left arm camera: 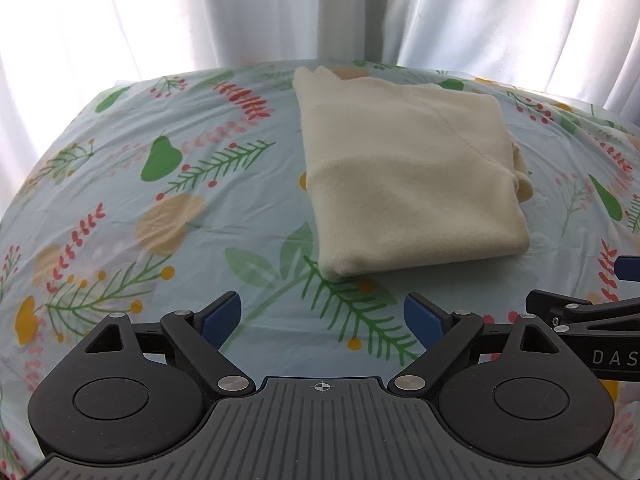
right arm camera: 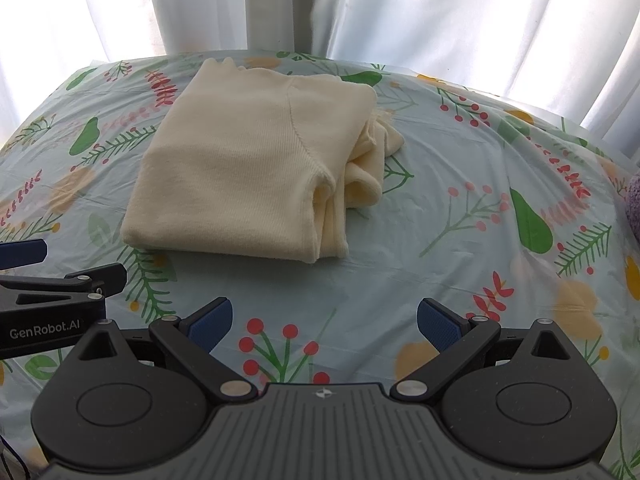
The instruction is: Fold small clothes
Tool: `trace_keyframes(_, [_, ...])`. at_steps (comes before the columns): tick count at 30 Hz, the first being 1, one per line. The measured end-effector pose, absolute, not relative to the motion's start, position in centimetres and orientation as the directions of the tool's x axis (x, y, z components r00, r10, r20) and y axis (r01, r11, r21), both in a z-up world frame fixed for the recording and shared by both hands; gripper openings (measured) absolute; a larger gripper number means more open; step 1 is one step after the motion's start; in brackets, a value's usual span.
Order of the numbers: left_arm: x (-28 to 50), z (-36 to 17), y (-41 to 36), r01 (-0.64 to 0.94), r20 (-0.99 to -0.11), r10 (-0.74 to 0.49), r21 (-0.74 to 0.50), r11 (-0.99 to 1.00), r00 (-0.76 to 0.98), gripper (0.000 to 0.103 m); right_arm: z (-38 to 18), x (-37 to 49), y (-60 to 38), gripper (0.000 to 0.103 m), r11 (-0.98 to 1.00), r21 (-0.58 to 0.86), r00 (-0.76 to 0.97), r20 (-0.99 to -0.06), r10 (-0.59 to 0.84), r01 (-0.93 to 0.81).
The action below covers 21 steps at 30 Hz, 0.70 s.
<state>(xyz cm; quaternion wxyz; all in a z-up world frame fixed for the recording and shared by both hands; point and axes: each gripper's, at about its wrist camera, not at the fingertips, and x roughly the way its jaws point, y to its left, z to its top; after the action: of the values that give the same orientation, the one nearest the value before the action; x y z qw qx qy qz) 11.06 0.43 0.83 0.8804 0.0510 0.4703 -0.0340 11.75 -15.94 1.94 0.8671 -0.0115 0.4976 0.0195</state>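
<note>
A cream knitted garment (left arm camera: 404, 168) lies folded into a compact rectangle on the floral tablecloth (left arm camera: 160, 200). It also shows in the right wrist view (right arm camera: 248, 168), with bunched layers at its right side. My left gripper (left arm camera: 322, 314) is open and empty, a little in front of the garment's near edge. My right gripper (right arm camera: 324, 320) is open and empty, in front of the garment and to its right. Each gripper shows at the edge of the other's view, the right one (left arm camera: 592, 312) and the left one (right arm camera: 60, 280).
The light blue tablecloth (right arm camera: 460, 240) with leaves, pears and berries covers the table. White curtains (left arm camera: 160, 12) hang behind the far edge. A purple fuzzy object (right arm camera: 634, 204) sits at the right edge of the right wrist view.
</note>
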Motion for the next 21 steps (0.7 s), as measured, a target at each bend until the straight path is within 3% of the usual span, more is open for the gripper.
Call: trace_keyframes(21, [11.18, 0.9, 0.51, 0.113, -0.834, -0.01, 0.063, 0.992, 0.551, 0.093, 2.25, 11.83, -16.02, 0.099, 0.999, -0.005, 0.509, -0.861, 0.016, -0.039])
